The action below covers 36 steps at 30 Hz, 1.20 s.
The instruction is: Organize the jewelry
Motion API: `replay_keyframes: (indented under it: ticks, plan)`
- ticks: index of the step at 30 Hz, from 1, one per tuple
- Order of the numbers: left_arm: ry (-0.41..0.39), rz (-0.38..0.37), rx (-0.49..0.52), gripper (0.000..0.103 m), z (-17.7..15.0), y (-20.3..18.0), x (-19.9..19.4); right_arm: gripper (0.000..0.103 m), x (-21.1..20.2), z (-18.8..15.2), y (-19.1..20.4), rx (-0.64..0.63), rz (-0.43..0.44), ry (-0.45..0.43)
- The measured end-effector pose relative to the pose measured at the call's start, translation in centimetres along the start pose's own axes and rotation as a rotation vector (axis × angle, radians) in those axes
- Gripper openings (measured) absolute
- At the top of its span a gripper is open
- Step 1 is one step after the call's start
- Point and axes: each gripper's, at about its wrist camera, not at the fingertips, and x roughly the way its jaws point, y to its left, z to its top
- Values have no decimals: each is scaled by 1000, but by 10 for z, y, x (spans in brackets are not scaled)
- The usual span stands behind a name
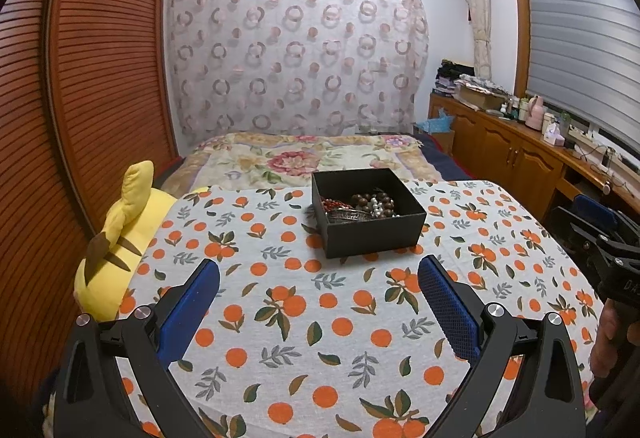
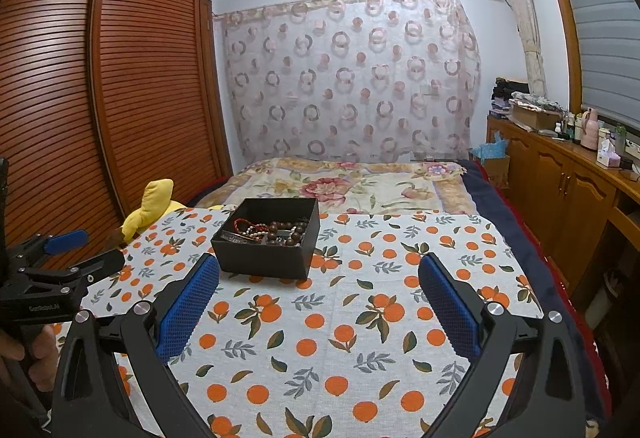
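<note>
A white cloth (image 1: 340, 318) printed with oranges and green leaves carries a black box (image 1: 370, 213) — at its nine o'clock a yellow plush (image 1: 120, 230), and blue-padded black claws — left claw (image 1: 320, 278), right claw (image 2: 320, 278).

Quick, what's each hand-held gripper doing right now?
Left hand-held gripper: open, holding nothing.
Right hand-held gripper: open, holding nothing.
</note>
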Motion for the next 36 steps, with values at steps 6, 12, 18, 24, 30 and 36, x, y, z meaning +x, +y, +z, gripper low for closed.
replay_keyframes:
  ticks: [6, 12, 18, 24, 30, 36]
  plan:
    - [-16, -2, -11, 96, 0, -2, -4, 101, 1, -1, 0, -2, -3, -2]
    - [-25, 1, -9, 96, 2, -5, -6, 100, 1, -1, 0, -2, -3, -3]
    - [-22, -7, -14, 96, 2, -5, -5, 101, 1, -1, 0, -3, -2, -6]
    - [-29, -2, -10, 96, 4, -7, -8, 101, 0, 2, 2, -2, -2, -15]
    - [-36, 1, 1, 96, 6, -9, -10, 101, 0, 3, 4, -3, 0, -18]
    - [-35, -3, 2, 96, 6, -9, -11, 101, 0, 3, 4, -2, -1, -17]
